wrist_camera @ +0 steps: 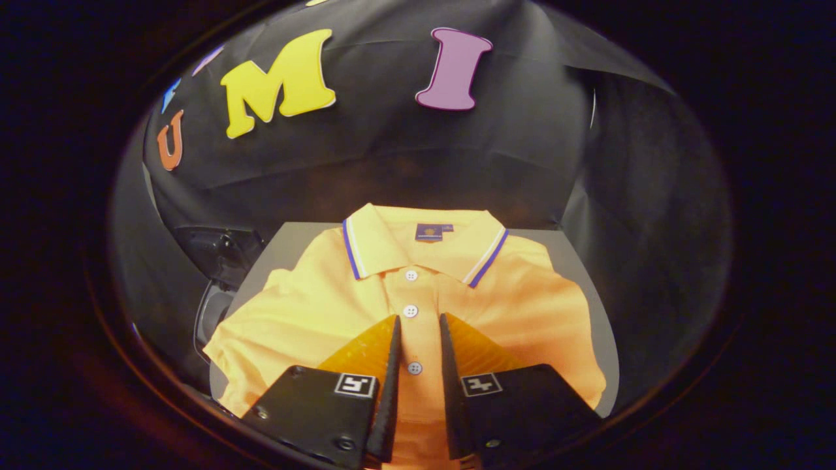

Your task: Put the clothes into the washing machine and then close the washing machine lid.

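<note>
Gripper [418, 323] fingers are a little apart, with a thin gap between them, and they hold nothing. They hang over the orange polo shirt [326, 313], above its row of small white buttons [410, 311]. One button shows in the gap between the fingers, and two more sit just ahead of the tips.

The shirt lies flat and face up on the grey counter [297, 238]. Its collar [424, 241] has blue and white stripes along the edge and points toward the far edge of the counter. The shirt covers most of the counter, and its sleeve reaches the left edge.

A dark machine part with a round opening [219, 287] sits past the left edge of the counter, just beside the shirt's sleeve. I cannot tell what it is.
</note>
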Available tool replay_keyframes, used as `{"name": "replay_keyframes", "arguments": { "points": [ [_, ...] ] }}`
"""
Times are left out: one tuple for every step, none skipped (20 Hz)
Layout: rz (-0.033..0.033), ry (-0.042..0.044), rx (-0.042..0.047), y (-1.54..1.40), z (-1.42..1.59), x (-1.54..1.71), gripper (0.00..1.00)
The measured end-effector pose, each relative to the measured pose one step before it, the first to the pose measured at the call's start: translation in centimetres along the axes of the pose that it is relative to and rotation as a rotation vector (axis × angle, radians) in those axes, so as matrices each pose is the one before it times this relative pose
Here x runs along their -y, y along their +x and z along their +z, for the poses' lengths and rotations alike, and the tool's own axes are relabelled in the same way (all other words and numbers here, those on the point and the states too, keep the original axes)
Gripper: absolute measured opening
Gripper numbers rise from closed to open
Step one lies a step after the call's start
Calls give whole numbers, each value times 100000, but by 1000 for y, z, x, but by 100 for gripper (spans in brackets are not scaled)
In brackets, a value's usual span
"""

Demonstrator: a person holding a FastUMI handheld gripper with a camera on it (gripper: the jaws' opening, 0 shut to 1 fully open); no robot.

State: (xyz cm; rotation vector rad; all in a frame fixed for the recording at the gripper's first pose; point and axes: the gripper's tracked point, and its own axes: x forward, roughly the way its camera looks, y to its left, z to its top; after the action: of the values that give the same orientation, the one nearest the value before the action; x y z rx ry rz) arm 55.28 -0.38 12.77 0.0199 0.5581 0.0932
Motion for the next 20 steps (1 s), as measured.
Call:
{"name": "replay_keyframes", "arguments": {
  "points": [
    [764,-117,1704,-152,454,55,25],
    [328,921,2050,47,-325,24,22],
    [359,-49,1741,78,178,12,13],
    [366,-118,1124,-51,-214,-56,10],
    [791,406,609,43,76,-128,7],
    [1173,1146,509,-165,158,25,7],
    [1547,1983,401,-198,105,-154,6],
    [1306,1940,1434,-210,158,-23,6],
    [678,1926,1275,-164,117,-31,6],
    [1361,1403,709,-398,-18,-182,5],
    [476,1034,331,-257,209,-157,6],
    [632,-269,788,-206,113,-103,5],
    [821,-204,784,-439,194,-275,6],
    [1034,263,1193,-734,276,-481,5],
    [1204,207,1175,-749,291,-446,5],
    [788,280,820,-603,268,-384,5],
    [870,411,1216,-537,511,-441,5],
    [762,433,1475,-651,477,-505,5],
    [1219,76,995,-532,591,-698,5],
    [584,-65,1150,-648,363,-708,5]
  ]
}}
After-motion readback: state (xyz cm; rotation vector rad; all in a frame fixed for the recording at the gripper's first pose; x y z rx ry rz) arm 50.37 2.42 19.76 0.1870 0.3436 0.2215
